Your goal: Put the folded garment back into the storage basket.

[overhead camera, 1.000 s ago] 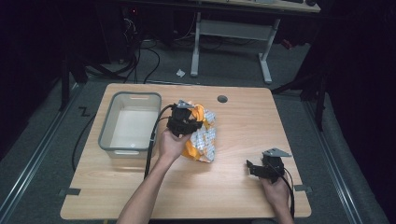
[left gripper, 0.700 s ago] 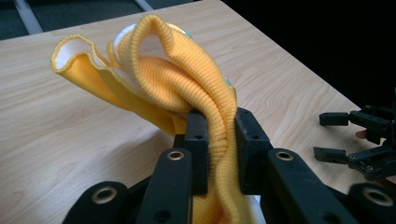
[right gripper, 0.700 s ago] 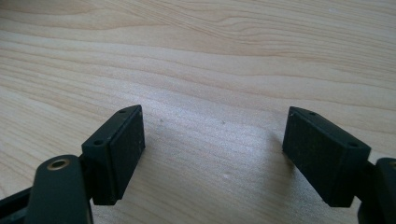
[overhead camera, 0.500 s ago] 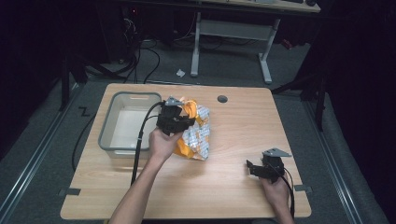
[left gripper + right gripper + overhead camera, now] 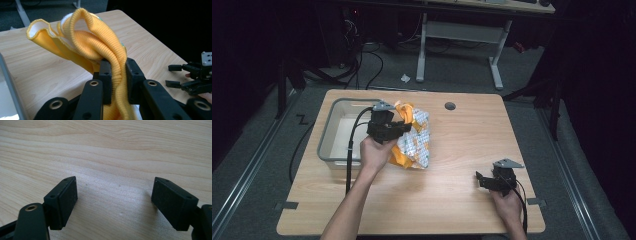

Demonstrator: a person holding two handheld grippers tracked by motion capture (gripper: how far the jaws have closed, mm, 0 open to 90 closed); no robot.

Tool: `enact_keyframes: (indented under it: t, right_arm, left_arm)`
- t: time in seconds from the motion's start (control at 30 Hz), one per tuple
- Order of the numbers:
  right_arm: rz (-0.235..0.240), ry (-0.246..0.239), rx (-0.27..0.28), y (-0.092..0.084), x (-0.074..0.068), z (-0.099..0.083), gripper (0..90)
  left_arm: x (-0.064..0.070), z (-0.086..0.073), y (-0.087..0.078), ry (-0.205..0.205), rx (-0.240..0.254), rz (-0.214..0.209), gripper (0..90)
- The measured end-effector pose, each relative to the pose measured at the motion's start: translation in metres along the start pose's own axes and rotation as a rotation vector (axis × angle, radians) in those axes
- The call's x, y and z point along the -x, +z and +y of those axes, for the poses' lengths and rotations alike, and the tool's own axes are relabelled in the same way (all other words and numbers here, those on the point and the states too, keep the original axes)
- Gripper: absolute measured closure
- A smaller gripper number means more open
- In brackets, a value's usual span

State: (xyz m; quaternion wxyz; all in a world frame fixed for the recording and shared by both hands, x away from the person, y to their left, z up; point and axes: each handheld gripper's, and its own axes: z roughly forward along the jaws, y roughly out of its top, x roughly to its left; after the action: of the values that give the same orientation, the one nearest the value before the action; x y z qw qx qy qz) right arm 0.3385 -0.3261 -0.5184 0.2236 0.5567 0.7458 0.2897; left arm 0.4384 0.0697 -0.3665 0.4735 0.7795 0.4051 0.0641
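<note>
Wooden table [image 5: 462, 150] — left gripper [image 5: 116, 75] hides garment's [image 5: 100, 42] pinched ribbing.

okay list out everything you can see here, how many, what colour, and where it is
garment: one, yellow-orange with a white patterned side, lifted off the table beside the bin, its ribbed edge clamped in the left gripper
bin: one, clear grey, table's left side
table: one, light wood, centre
grommet hole: one, dark, table's far edge
second desk: one, white legs, behind the table
left gripper: one, black, shut on the garment, next to the bin
right gripper: one, black, jaws apart, near the table's near right
</note>
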Motion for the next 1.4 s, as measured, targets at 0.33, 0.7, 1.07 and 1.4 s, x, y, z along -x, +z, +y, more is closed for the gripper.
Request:
enact_keyframes:
  t: [0.33, 0.7, 1.07, 1.4]
  right_arm:
    - [0.0, 0.0, 0.0, 0.0, 0.0, 0.0, 21.2]
    - [0.0, 0.001, 0.001, 0.0, 0.0, 0.0, 21.2]
    - [-0.001, 0.001, 0.0, 0.0, 0.0, 0.0, 21.2]
    - [0.0, 0.0, 0.0, 0.0, 0.0, 0.0, 21.2]
  left_arm:
    - [-0.01, 0.003, -0.02, -0.017, 0.027, 0.011, 78.3]
    - [-0.021, 0.006, -0.04, -0.019, 0.037, 0.045, 78.3]
    - [-0.035, 0.007, -0.061, -0.034, 0.052, 0.087, 78.4]
    - [-0.046, 0.004, -0.071, -0.048, 0.063, 0.096, 78.4]
